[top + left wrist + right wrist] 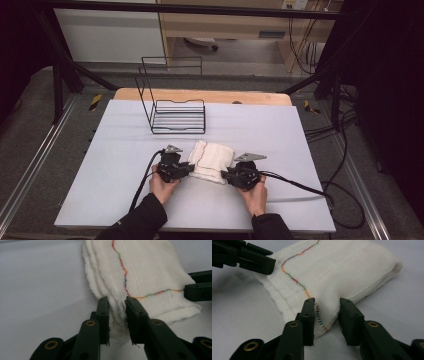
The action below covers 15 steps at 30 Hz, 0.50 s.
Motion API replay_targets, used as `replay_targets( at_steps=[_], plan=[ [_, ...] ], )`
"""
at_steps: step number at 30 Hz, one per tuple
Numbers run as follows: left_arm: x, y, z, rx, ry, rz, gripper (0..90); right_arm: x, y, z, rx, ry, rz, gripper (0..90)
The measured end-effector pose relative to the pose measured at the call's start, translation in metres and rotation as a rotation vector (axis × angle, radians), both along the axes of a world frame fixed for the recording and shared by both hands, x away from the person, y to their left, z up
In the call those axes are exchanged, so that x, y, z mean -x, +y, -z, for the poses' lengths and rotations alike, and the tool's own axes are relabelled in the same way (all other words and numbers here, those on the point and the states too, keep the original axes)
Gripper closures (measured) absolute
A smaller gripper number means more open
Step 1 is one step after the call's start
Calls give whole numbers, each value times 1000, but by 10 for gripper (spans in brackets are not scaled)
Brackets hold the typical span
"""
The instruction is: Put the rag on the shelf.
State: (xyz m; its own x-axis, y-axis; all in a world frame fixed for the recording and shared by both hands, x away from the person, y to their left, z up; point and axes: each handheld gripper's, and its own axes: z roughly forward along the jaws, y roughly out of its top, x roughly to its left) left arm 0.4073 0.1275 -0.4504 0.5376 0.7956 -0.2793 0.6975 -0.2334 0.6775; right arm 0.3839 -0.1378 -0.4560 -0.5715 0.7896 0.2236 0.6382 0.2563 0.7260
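Note:
A folded white cloth (212,161) with a line of coloured stitching lies on the pale table cover, near the front middle. My left gripper (191,167) is at the cloth's left near corner. In the left gripper view its jaws (117,307) pinch a bunched edge of the cloth (150,270). At the right near corner is my right gripper (224,175). In the right gripper view its jaws (327,307) squeeze a fold of the cloth (342,267) beside the stitching. Each gripper view also shows the other gripper's jaws at the cloth's far edge.
A black wire rack (177,117) stands behind the cloth, toward the back of the pale table cover (125,200). Black cables (300,186) trail from the grippers, the right one running off the table's right edge. Dark frame posts stand at both back corners.

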Motion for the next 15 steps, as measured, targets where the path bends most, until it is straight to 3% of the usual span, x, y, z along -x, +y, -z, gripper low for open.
replay_targets(
  at_steps=[6, 8, 11, 13, 15],
  plan=[
    [-1, 4, -1, 26, 8, -4, 802, 2, 3, -4, -17, 14, 14, 835],
    [-2, 7, -2, 27, 6, -3, 809, 4, 3, -7, -57, 22, 6, 839],
    [-3, 15, -6, 36, 18, 15, 813, 13, 8, -12, -74, 27, -18, 838],
    [-2, 21, -10, 16, 23, 37, 813, 20, 15, -13, -75, 40, -51, 826],
    [0, 26, -11, 0, 18, 54, 812, 23, 20, -12, -79, 46, -78, 733]
  ],
)
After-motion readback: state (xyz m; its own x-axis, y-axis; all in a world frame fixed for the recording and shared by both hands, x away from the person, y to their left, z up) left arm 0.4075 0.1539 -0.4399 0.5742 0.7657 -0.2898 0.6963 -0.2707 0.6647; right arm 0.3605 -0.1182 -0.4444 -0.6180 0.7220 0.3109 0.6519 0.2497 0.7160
